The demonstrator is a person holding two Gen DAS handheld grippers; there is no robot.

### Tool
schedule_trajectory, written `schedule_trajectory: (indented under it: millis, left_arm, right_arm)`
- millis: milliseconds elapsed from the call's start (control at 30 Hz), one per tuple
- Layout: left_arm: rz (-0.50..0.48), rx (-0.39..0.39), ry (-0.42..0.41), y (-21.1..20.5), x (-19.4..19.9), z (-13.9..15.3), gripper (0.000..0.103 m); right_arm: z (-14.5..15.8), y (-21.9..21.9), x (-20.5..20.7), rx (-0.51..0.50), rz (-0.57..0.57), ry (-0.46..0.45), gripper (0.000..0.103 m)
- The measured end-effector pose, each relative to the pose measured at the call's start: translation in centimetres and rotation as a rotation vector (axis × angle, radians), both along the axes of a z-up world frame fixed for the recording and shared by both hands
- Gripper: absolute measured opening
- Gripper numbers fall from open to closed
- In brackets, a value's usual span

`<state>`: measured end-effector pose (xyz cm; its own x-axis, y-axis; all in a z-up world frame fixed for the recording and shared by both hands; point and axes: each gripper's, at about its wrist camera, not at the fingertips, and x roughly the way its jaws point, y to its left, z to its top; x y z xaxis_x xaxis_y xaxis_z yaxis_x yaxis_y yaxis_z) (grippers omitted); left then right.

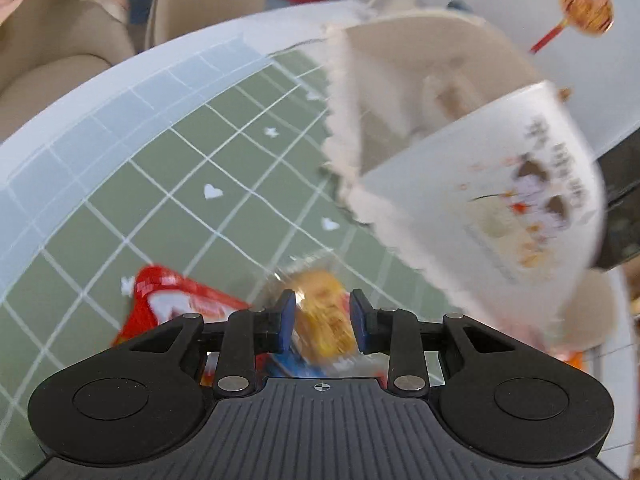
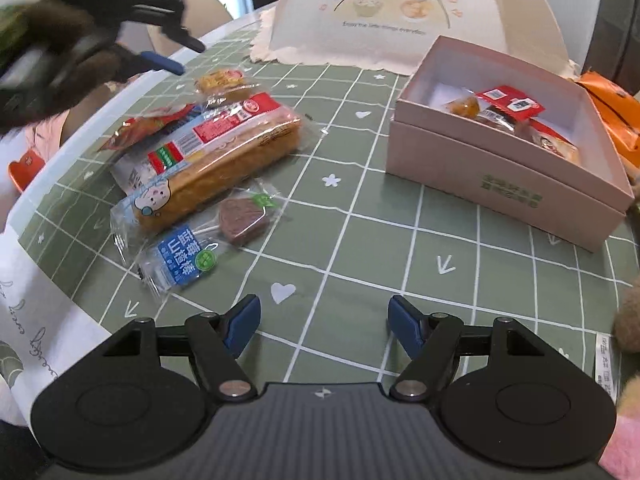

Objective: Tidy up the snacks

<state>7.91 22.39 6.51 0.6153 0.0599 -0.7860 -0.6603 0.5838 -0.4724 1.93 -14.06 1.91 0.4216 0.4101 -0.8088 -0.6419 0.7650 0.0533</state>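
Snacks lie in a loose pile on the green checked cloth (image 2: 360,240), well to the left of the pink box (image 2: 500,176), which already holds several wrapped pieces. The pile includes a long bread loaf pack (image 2: 216,168), a blue-labelled lolly pack (image 2: 188,258) and a small yellow snack pack (image 2: 220,80) at its far end.

Your left gripper (image 1: 322,316) has its jaws drawn in around a yellow snack pack (image 1: 324,320). The view is blurred, so you cannot tell whether the pads press on it.

Your right gripper (image 2: 322,326) stands spread and empty, over bare cloth between the pile and the box.

Risks from here:
- A loose hold on slippery wrapping may let the pack slip out on the way to the box.
- A low carry may catch the box wall and shift the box.
- The red packet (image 1: 180,304) beside the left gripper may be dragged along.
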Motion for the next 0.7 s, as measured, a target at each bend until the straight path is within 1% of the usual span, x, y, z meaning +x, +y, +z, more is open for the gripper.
schedule_trajectory:
  millis: [100, 167, 200, 267, 300, 333, 367, 433, 467, 533, 567, 600, 633, 700]
  left_arm:
    - [-0.076, 0.037, 0.067, -0.5, 3.0, -1.3, 0.033]
    - [-0.156, 0.106, 0.069, -1.8, 4.1, -1.6, 0.036]
    - [-0.215, 0.149, 0.072, -2.7, 4.9, -1.5, 0.040]
    - [-0.355, 0.235, 0.096, -4.6, 6.5, -1.5, 0.051]
    - [-0.421, 0.277, 0.121, -5.6, 7.0, -1.6, 0.062]
    - [-0.470, 0.296, 0.143, -6.3, 7.3, -1.9, 0.067]
    - [-0.496, 0.307, 0.162, -6.8, 7.6, -2.2, 0.070]
    - [-0.505, 0.349, 0.195, -7.4, 7.8, -2.9, 0.077]
    - [-0.489, 0.345, 0.216, -7.2, 7.9, -3.3, 0.078]
    - [-0.433, 0.332, 0.201, -6.6, 7.9, -3.5, 0.076]
    - [-0.414, 0.319, 0.187, -6.3, 7.8, -3.4, 0.074]
    - [-0.398, 0.304, 0.163, -6.1, 7.7, -3.2, 0.070]
    - [-0.397, 0.288, 0.134, -5.9, 7.6, -2.9, 0.062]
    - [-0.398, 0.262, 0.071, -6.4, 6.7, -1.6, 0.056]
  right_arm:
    - [-0.3, -0.1, 0.3, -0.009, -0.014, 0.010, 0.074]
    - [-0.4, -0.1, 0.5, -0.018, -0.024, 0.006, 0.078]
    - [-0.5, -0.1, 0.6, -0.022, -0.028, 0.002, 0.078]
    - [-0.6, 0.0, 0.6, -0.025, -0.037, -0.003, 0.082]
    - [-0.7, 0.1, 0.6, -0.024, -0.040, -0.005, 0.083]
    - [-0.8, 0.1, 0.6, -0.023, -0.043, -0.009, 0.085]
    - [-0.8, 0.2, 0.5, -0.022, -0.046, -0.015, 0.087]
    - [-1.0, 0.4, 0.3, -0.030, -0.049, -0.032, 0.088]
    - [-1.1, 0.5, 0.2, -0.034, -0.051, -0.038, 0.089]
    - [-1.1, 0.4, 0.1, -0.033, -0.061, -0.036, 0.089]
    - [-1.1, 0.3, -0.1, -0.034, -0.063, -0.035, 0.089]
    - [-1.0, 0.2, -0.2, -0.034, -0.063, -0.034, 0.089]
    - [-1.0, 0.0, -0.3, -0.035, -0.064, -0.034, 0.089]
    - [-1.0, -0.2, -0.4, -0.031, -0.059, -0.028, 0.089]
